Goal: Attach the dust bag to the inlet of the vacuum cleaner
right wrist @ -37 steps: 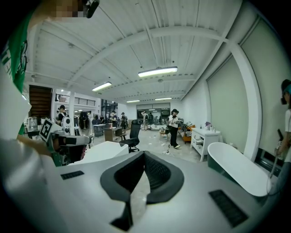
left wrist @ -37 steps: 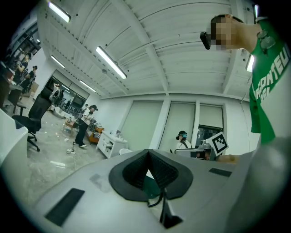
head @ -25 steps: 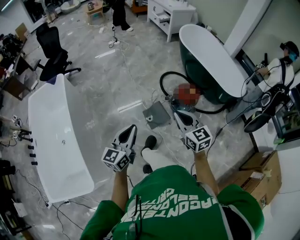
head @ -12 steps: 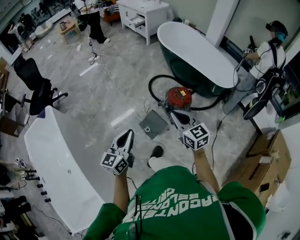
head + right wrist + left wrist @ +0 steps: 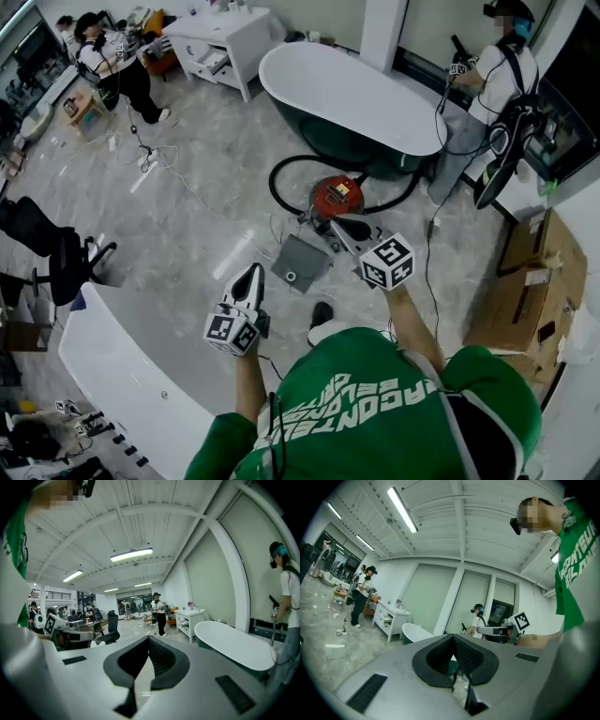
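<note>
The red vacuum cleaner [image 5: 337,195] stands on the marble floor with its black hose [image 5: 281,178] looped behind it. The flat grey dust bag [image 5: 302,262], with a round hole in it, lies on the floor just in front of it. My right gripper [image 5: 336,222] is shut and empty, and it hangs over the floor between the bag and the vacuum. My left gripper [image 5: 253,270] is also shut and empty, left of the bag. In the gripper views both pairs of jaws [image 5: 453,637] [image 5: 149,638] meet at the tip and point level across the room.
A dark green bathtub [image 5: 352,94] stands behind the vacuum and a white tub [image 5: 131,366] lies at the lower left. A person [image 5: 502,75] stands at the top right. Cardboard boxes [image 5: 530,281] sit at the right, an office chair [image 5: 56,248] at the left, cables on the floor.
The view has swung and advanced toward the vacuum. Both grippers have travelled forward with it, still shut. The bag and vacuum now lie closer, right ahead of the grippers.
</note>
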A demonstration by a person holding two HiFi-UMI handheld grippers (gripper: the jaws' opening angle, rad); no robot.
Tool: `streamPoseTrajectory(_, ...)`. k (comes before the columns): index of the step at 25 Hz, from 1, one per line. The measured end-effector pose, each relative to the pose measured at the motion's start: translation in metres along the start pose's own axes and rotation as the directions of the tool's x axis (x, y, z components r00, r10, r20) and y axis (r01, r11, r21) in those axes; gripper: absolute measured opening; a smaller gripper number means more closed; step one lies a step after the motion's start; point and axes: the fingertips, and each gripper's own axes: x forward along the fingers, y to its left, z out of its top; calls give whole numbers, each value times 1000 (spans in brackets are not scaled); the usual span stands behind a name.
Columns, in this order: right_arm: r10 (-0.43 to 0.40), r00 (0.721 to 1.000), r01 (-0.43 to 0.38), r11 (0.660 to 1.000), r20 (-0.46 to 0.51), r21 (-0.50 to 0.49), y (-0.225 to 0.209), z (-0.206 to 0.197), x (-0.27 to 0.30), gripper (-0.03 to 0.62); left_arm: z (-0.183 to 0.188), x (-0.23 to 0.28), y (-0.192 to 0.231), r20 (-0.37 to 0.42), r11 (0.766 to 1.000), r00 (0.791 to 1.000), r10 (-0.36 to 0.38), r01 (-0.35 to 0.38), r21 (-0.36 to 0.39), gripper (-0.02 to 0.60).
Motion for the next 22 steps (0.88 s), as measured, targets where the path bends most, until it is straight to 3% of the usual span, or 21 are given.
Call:
streamPoseTrajectory(9,-84,996,82,995,16,58,-57,-8,3,8,-8,68,8,-77,996,993,-90,91,7,3)
streamPoseTrajectory(22,-164,984,159,984,65,75,-97,-1,-15,8,8,139,-15,-89,975,975,-206,212,72,3)
